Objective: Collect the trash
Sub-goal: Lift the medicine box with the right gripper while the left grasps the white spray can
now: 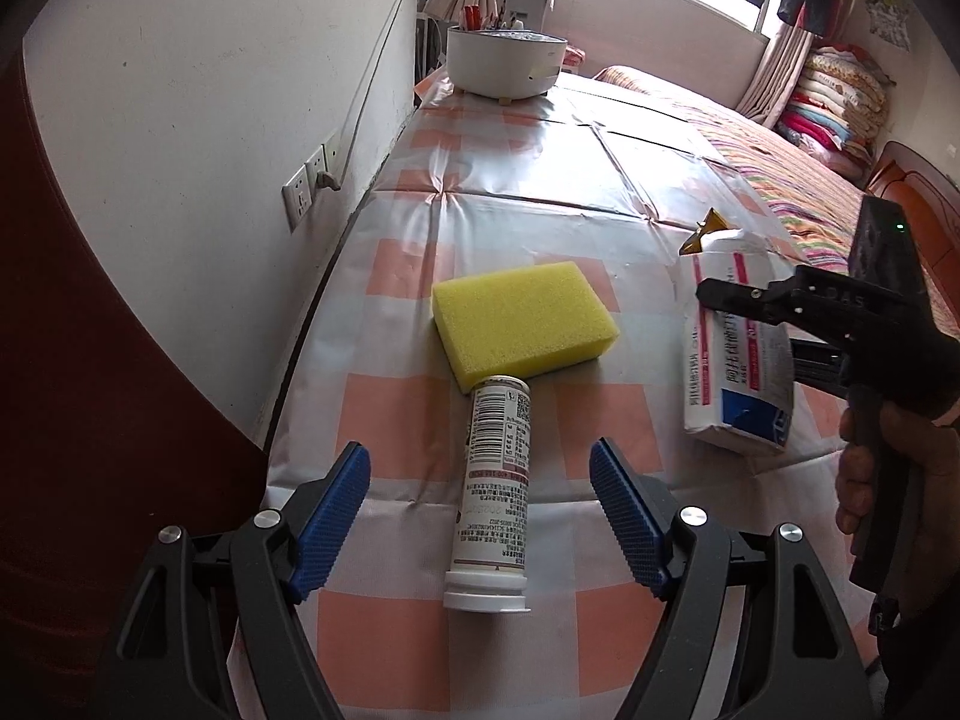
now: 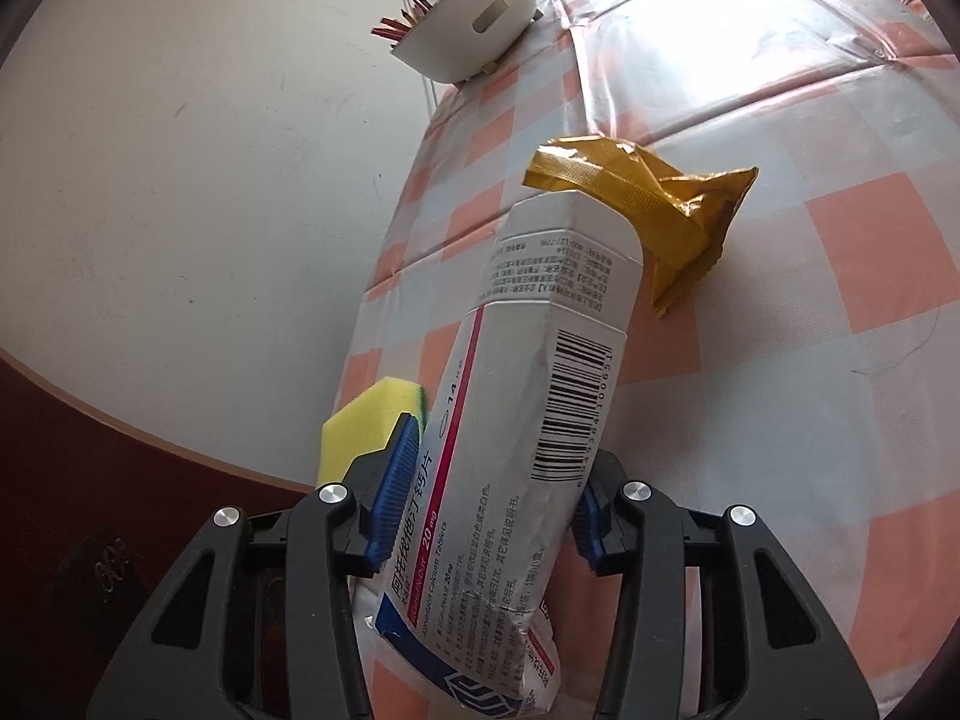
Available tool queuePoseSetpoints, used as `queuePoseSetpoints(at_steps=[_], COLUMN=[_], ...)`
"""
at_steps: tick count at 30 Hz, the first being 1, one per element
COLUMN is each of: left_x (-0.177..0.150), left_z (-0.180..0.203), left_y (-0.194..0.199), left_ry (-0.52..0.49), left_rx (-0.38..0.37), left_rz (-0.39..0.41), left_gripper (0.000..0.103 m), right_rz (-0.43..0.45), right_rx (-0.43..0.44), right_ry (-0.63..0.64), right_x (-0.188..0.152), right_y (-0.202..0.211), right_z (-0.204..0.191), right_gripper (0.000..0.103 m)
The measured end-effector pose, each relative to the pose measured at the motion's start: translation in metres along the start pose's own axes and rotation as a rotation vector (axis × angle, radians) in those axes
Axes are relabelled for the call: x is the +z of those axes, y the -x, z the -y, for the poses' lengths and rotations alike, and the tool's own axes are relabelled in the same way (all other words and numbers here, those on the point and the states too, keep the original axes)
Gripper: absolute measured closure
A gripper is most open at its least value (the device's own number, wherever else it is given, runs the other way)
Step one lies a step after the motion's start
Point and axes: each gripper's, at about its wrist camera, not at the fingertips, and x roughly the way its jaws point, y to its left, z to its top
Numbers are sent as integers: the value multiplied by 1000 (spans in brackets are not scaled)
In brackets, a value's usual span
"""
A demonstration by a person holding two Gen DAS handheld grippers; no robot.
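Right wrist view: right gripper [image 2: 486,516] clamped on crumpled medicine box [image 2: 528,432], pickup step.
Left gripper [image 1: 480,516] jaws wide, tube bottle [image 1: 495,492] lying between them untouched; next, lower and close on it.

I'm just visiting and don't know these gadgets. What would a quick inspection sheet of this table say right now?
Surface: checked tablecloth, creased, against a wall.
Job's things: medicine box, crumpled; white tube lying on its side, one end touching the yellow sponge; gold wrapper just behind the box.
Clutter: white tub of small items at the far end.
Grippers: right gripper shut on the medicine box; left gripper open, with the tube between its fingers, not touching.
Cables: a cord running down the wall to the wall socket.
Surroundings: bed, stacked quilts, window.
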Motion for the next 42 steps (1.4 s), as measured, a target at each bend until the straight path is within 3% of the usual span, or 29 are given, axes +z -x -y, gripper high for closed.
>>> queuePoseSetpoints(at_steps=[10, 21, 23, 30, 33, 42], left_x=[6, 11, 10, 10, 10, 5], left_z=[14, 11, 8, 5, 6, 22], left_y=[-19, -50, -54, -55, -54, -46], left_ry=[-22, 16, 26, 36, 41, 40], left_rx=[20, 69, 94, 142, 145, 51], left_rz=[-55, -169, -182, -168, -160, -152], left_gripper=[30, 31, 46, 59, 74, 75], right_rz=[158, 272, 281, 322, 336, 401], right_rx=[55, 34, 33, 4, -2, -10], right_ry=[124, 227, 220, 204, 191, 165], right_x=[-44, -71, -73, -74, -74, -74], right_y=[114, 171, 172, 184, 192, 220], right_z=[-27, -36, -30, -11, -6, 4], right_gripper=[59, 58, 58, 58, 58, 58])
